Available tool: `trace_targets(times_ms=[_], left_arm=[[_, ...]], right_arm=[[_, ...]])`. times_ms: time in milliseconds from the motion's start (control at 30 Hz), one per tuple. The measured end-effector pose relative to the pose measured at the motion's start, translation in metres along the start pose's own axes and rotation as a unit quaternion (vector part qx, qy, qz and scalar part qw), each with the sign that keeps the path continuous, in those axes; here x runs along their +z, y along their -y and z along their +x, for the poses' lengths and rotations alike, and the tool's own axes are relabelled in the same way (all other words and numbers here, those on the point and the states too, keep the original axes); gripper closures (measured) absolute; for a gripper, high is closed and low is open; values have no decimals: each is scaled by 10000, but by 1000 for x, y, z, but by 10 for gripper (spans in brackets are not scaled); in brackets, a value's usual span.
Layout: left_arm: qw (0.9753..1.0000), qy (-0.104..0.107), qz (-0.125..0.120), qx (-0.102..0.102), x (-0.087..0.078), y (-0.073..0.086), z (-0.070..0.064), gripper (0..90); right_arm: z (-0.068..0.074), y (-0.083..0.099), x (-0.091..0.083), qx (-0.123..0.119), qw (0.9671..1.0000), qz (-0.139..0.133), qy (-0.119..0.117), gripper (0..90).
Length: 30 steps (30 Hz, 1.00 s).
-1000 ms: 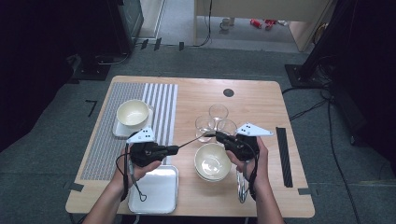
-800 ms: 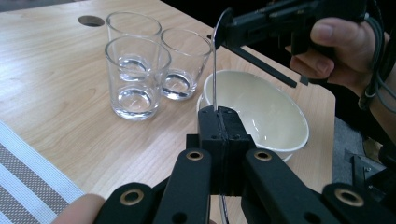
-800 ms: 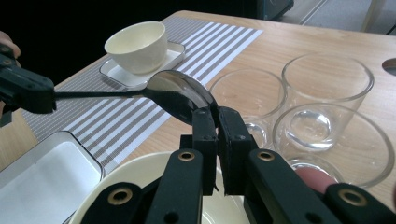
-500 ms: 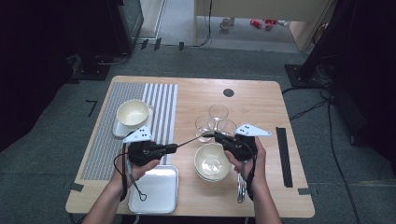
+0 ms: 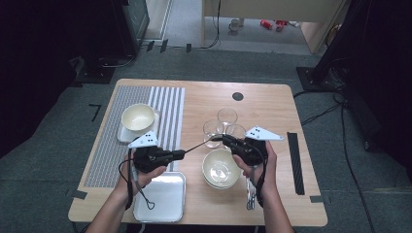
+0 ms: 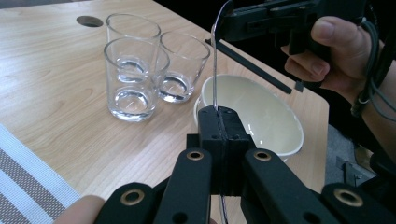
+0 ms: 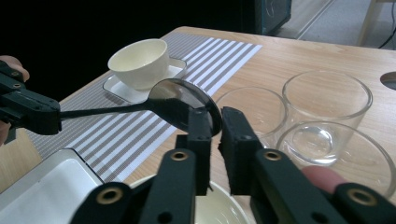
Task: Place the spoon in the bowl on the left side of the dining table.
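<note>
Spoon [image 7: 182, 105] hangs in the air between your two grippers, above the near middle of the table [image 5: 272, 104]. Your left gripper [image 5: 180, 154] pinches the end of its thin handle, jaws pressed together on it (the left gripper view shows the handle rising edge-on from between them). The spoon's dark round bowl is at your right gripper [image 7: 212, 122], lying against the tip of one jaw. A narrow gap shows between that gripper's two jaws, and you cannot tell from these views whether they actually grip the spoon.

Just below the spoon, on the near side, sits the big bowl [image 5: 221, 168], cream-coloured and resting on the wood. Beyond it, three glasses [image 6: 134, 77] stand upright in a tight cluster, touching or nearly so. Your right hand [image 5: 257, 160] holds its gripper over the right rim of the big bowl, and your left hand [image 5: 142, 167] is over the far edge of the white tray [image 5: 163, 200], which lies at the near left. Farther left and away from you, a small cup [image 7: 139, 63] stands on a white square plate [image 5: 125, 134], on the striped mat [image 5: 167, 109]. Some cutlery [image 5: 250, 194] lies on the table near your right wrist.
</note>
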<state>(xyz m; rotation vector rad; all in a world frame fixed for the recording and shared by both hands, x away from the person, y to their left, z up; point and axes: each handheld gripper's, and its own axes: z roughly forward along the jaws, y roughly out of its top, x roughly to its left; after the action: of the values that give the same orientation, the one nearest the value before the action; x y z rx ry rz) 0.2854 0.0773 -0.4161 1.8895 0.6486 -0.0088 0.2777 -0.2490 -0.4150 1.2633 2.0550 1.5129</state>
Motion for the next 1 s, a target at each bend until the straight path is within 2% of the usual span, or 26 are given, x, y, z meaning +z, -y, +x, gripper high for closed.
trace_targets(times_ms=[167,367,567,1000], left_arm=[[10000,-52,-61,-9,-4,-1,1,900],[9997,-185,-140,-64,-10,-1,7,900],[9994,-266,-181,-124,-15,0,13,900],[9984,-428,-290,-222,-24,1,22,900]], right_arm=[[0,-1,-1,80,9998,-182,88,671],[-4,2,-6,233,9989,-244,326,515],[-9,6,-12,312,9976,-264,552,451],[-26,22,-31,483,9950,-228,847,380]])
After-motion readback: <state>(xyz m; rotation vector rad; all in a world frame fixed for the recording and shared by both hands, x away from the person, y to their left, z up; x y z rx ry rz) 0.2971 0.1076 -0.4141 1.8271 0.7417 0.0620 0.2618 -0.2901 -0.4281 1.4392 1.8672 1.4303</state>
